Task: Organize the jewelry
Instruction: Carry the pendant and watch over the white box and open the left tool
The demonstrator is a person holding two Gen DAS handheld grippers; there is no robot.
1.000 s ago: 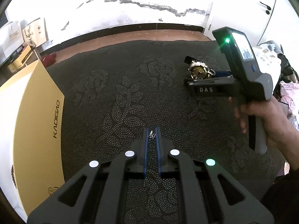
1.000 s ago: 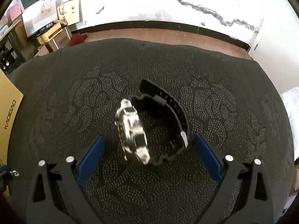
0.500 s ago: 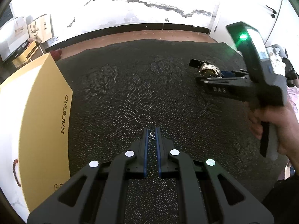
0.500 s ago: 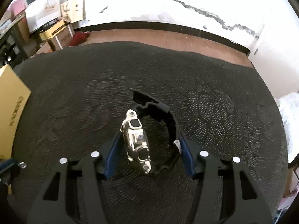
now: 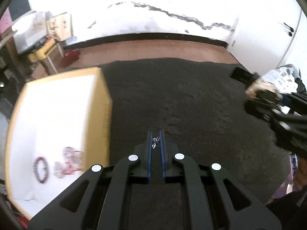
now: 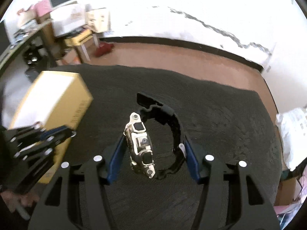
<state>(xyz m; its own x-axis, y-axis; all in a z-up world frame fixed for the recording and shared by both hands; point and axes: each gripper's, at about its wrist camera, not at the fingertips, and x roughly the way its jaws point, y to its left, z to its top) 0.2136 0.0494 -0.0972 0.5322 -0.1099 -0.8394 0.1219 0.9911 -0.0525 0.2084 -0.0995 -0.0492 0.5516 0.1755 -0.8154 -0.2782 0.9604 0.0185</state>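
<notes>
Landmark: open yellow-sided cardboard box with white lining (image 5: 57, 118), standing on the dark patterned cloth surface (image 5: 191, 105) at its left margin. Box wall facing the cloth is upright; right of it a broad bare stretch of cloth runs to the far edge, where a strip of reddish-brown floor (image 5: 153, 49) meets a black skirting and a white cracked wall (image 5: 153, 3). Beyond the box's far corner, a cluttered shelf area with cartons; blurred, contents unclear. Inside the box near its close end lie a dark red beaded bracelet (image 5: 40, 169) and a pale pink-white jewelry piece (image 5: 67, 162) just beside it, both smeared by motion. Left gripper (image 5: 155, 140) sits just right of the box wall, blue-padded fingers nearly closed with a thin gap, pinching a small silver metal clasp piece (image 5: 155, 141) at the tips. Right gripper (image 6: 152, 153), well right of the box, has its fingers part-way closed around a silver-cased wristwatch with a black strap (image 6: 141, 143): left pad against the case, right pad against the strap loop. Watch stands on edge, case's long axis running away from the camera and tilted slightly left at the far end; the strap curls round to the right, its free end pointing towards the box side. In the left wrist view the watch shows only as a blur at the right margin.
</notes>
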